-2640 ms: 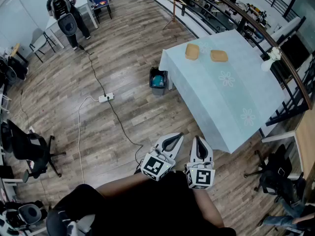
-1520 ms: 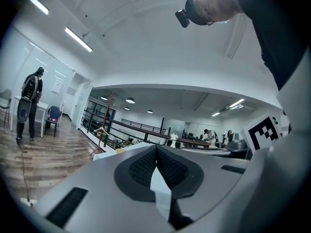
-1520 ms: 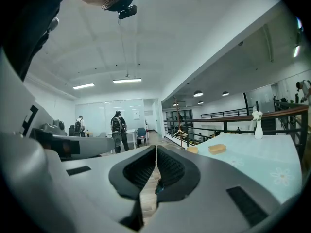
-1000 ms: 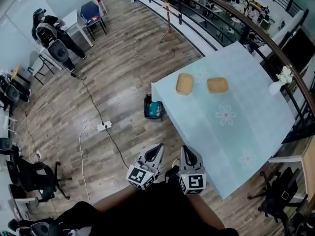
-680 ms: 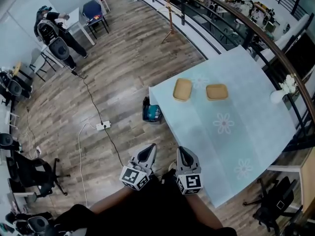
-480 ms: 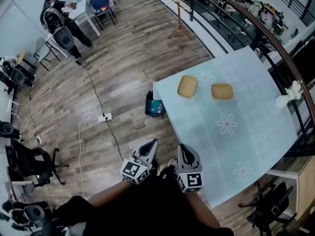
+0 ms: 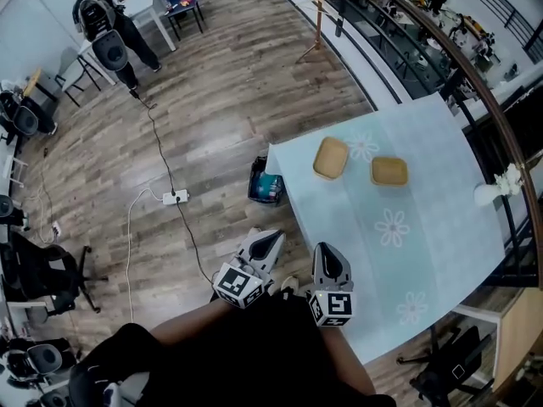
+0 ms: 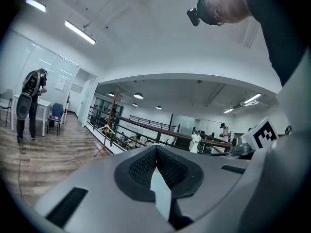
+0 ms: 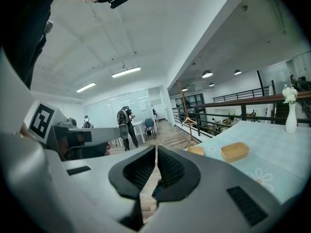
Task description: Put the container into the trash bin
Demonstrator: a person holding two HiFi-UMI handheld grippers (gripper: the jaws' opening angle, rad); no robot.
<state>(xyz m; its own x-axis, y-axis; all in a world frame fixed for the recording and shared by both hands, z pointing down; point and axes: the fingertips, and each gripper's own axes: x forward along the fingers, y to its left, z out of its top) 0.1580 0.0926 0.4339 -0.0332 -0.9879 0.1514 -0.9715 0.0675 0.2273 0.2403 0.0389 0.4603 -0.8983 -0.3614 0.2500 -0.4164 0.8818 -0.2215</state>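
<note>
The surface (image 7: 407, 253) wore a pale blue cloth printed with white flowers. Toward one end of it lay a tan container (image 7: 330, 158) and, just beside it but not touching, a second tan container (image 7: 389, 171). A white vase (image 7: 488, 193) stood upright near the edge, well apart from both. The wooden plank floor (image 7: 221, 125) carried a dark trash bin (image 7: 265, 188) just beside the surface's corner, a white power strip (image 7: 175, 197) on a dark cable (image 7: 161, 155), and a black office chair (image 7: 34, 274) farther off.

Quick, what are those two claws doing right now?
Left claw: closed, holding nothing.
Right claw: closed, holding nothing.
</note>
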